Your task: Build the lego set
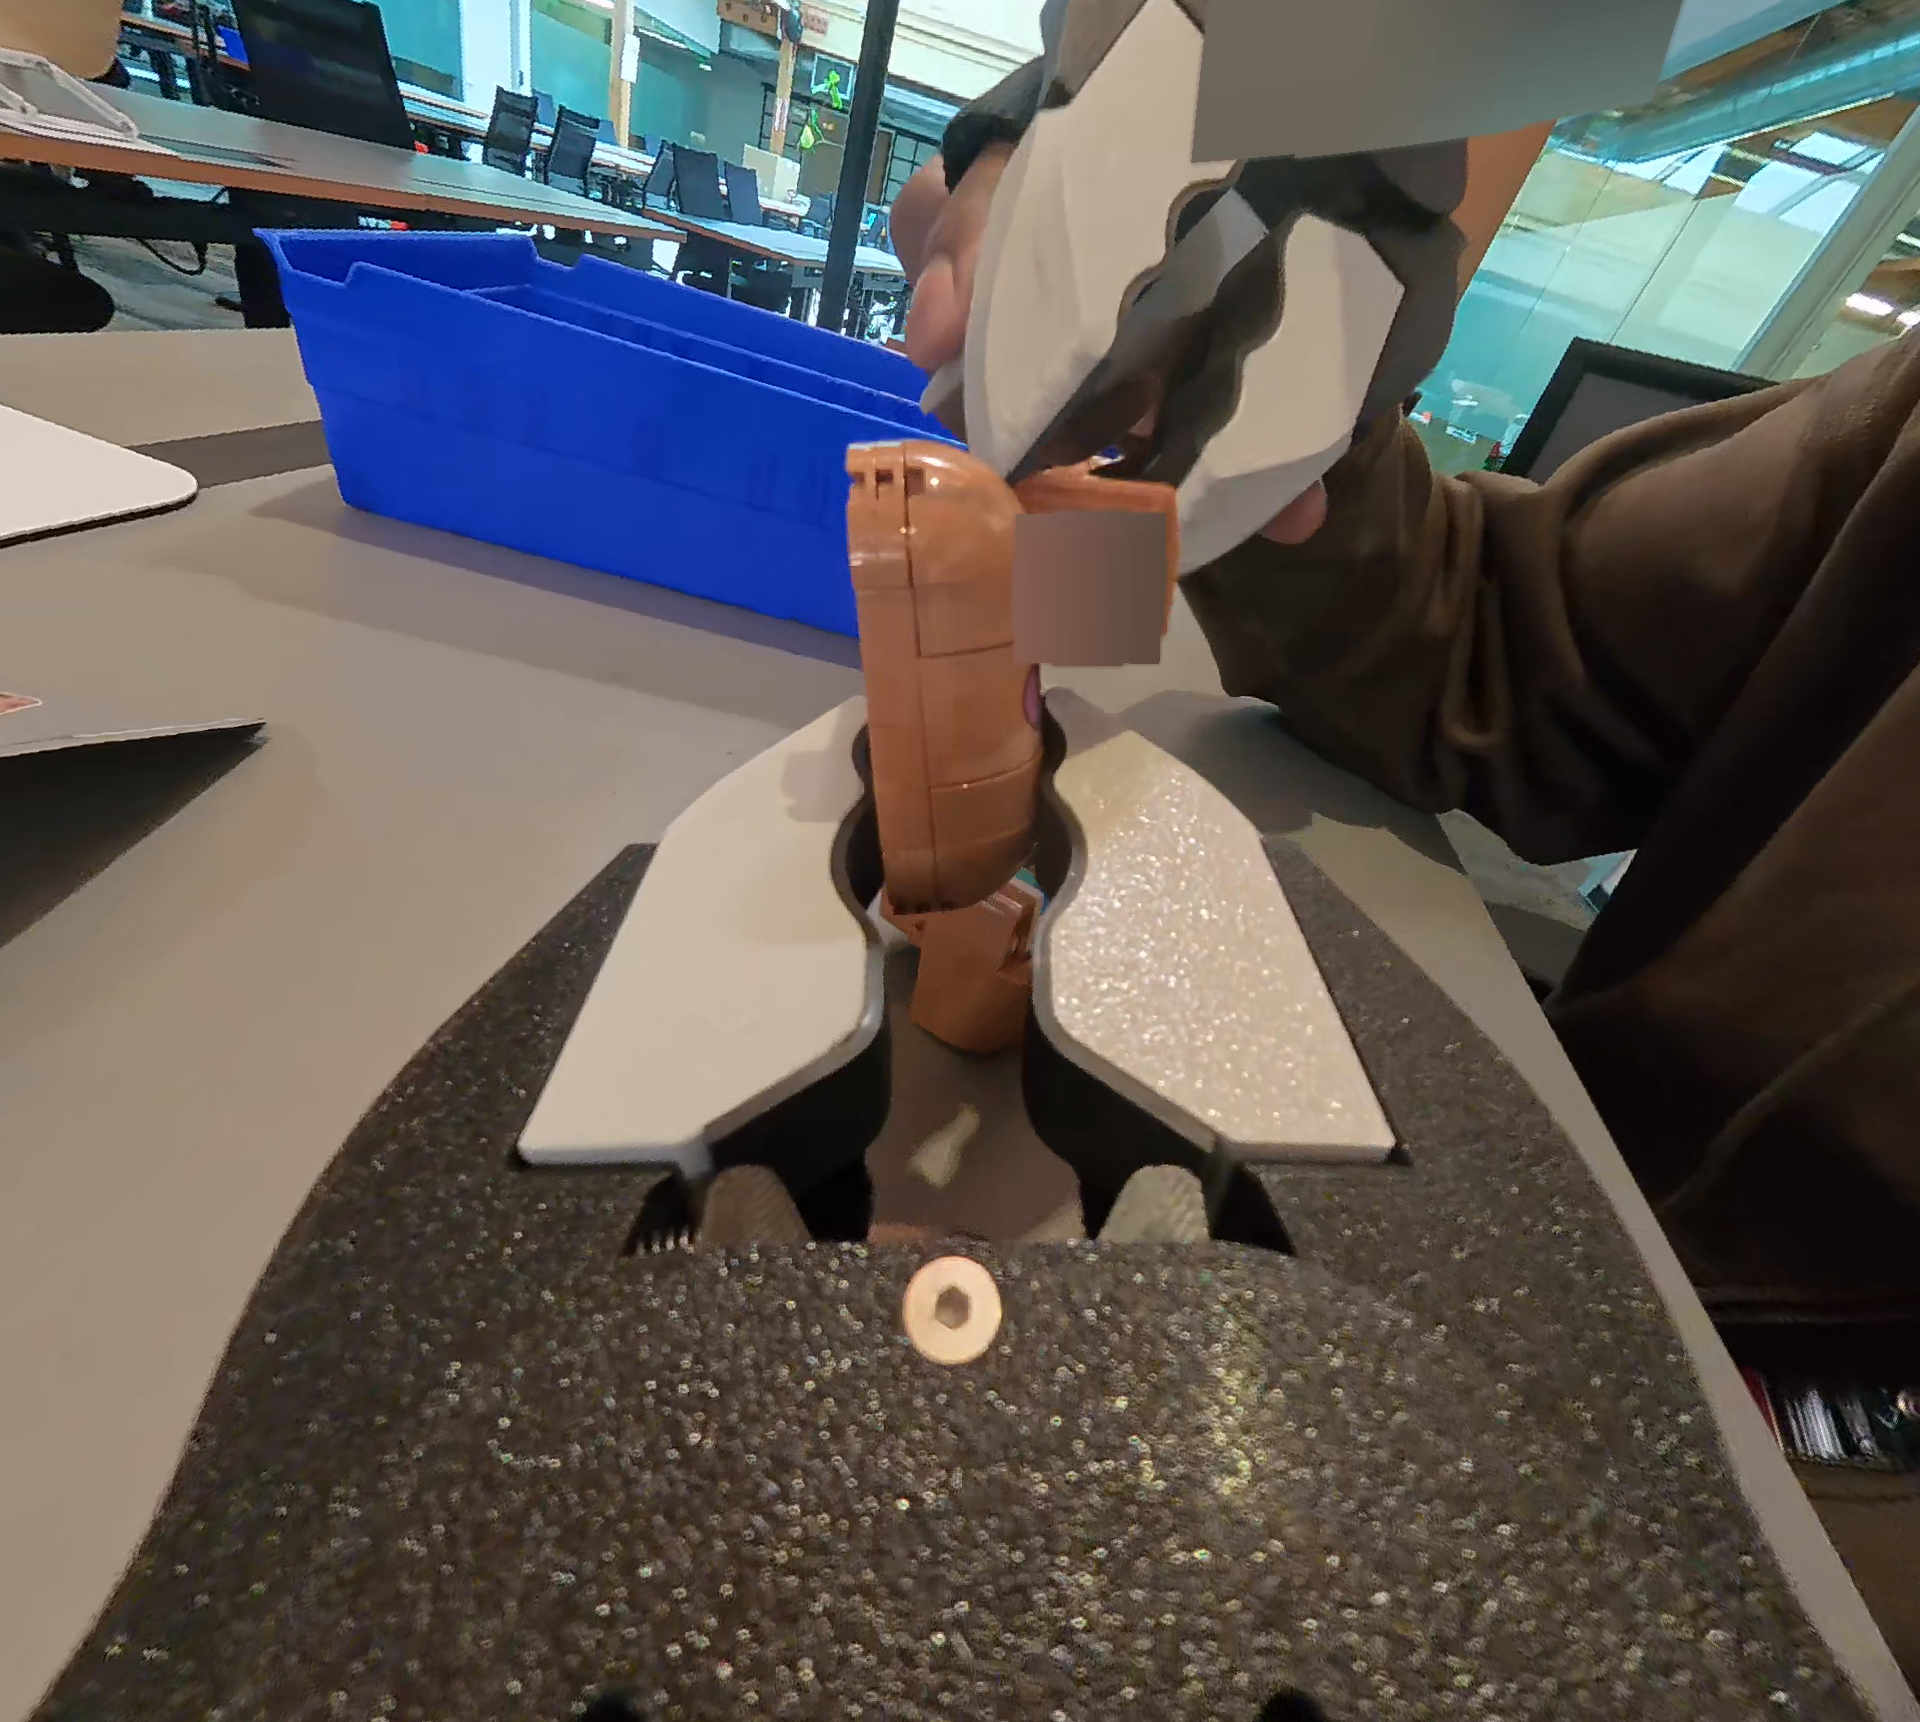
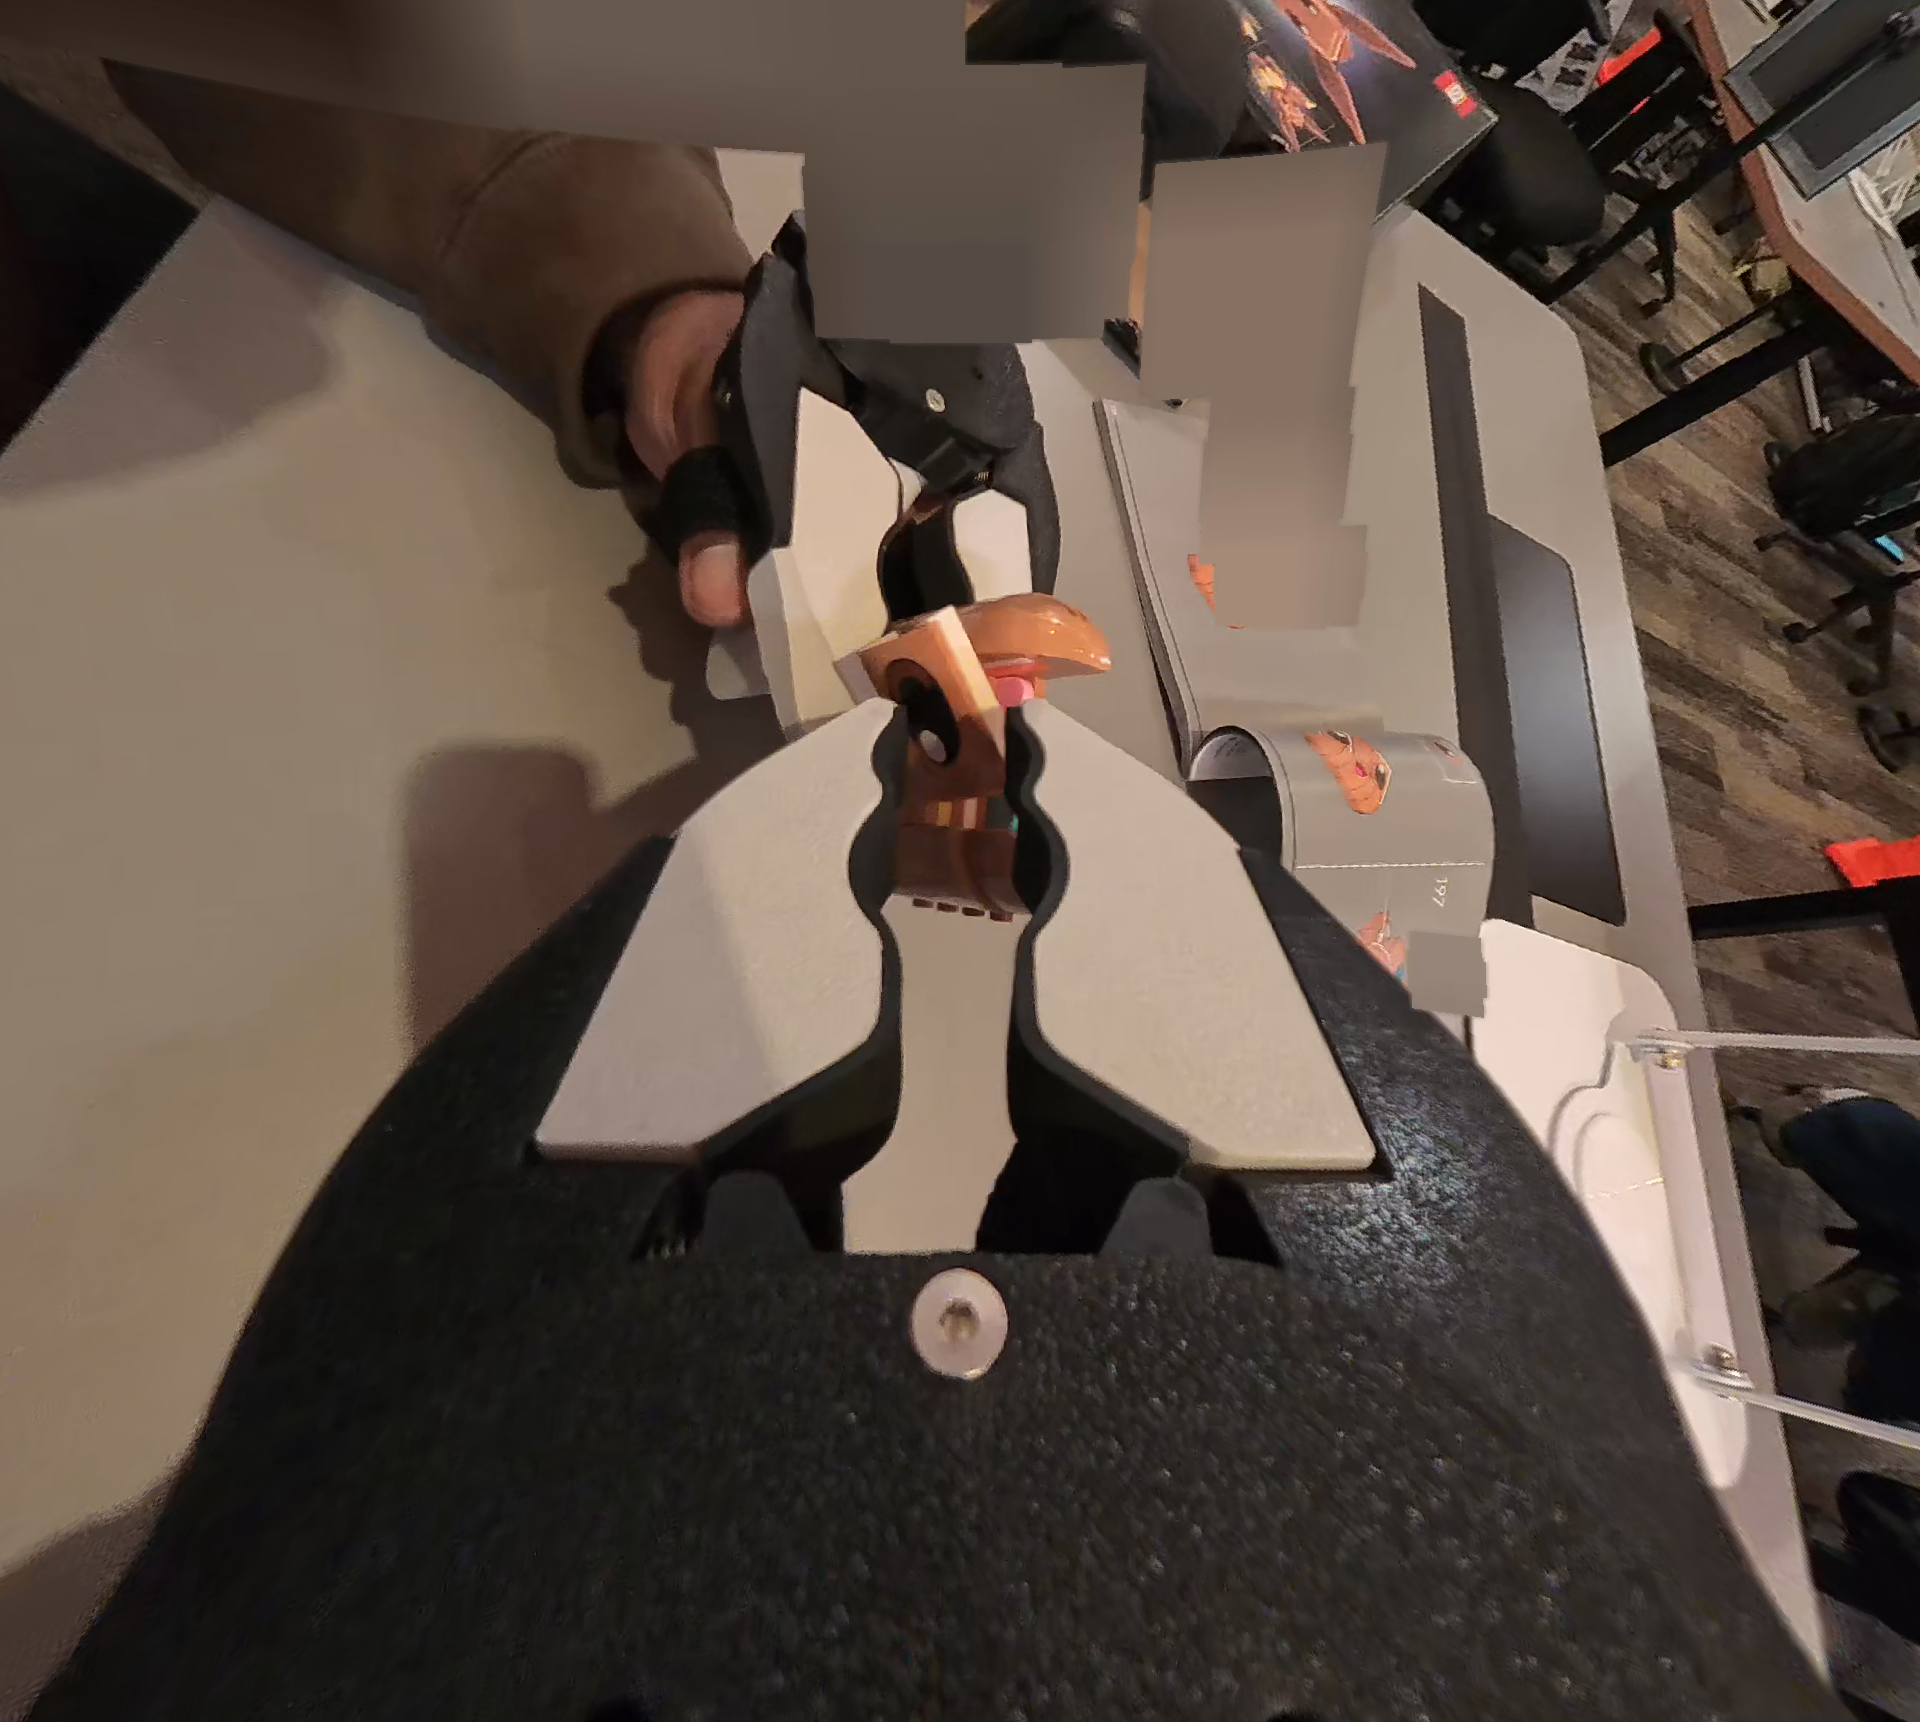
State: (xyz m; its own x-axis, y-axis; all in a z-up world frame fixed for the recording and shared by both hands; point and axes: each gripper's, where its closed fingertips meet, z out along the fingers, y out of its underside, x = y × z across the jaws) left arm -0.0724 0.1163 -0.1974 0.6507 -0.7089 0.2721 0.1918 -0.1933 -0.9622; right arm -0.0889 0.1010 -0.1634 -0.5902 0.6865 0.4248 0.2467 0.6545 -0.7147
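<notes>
Between both tools (image 1: 961, 841) (image 2: 951, 799), each clamped on it, a glossy tan-brown brick assembly (image 1: 940, 685) with rounded edges

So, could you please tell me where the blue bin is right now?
In the left wrist view, the blue bin sits on the grey table, left of and behind the brown lego piece.

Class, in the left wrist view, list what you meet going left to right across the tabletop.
White rounded board → blue plastic bin → tan brick-built lego piece → brown sleeve.
</notes>
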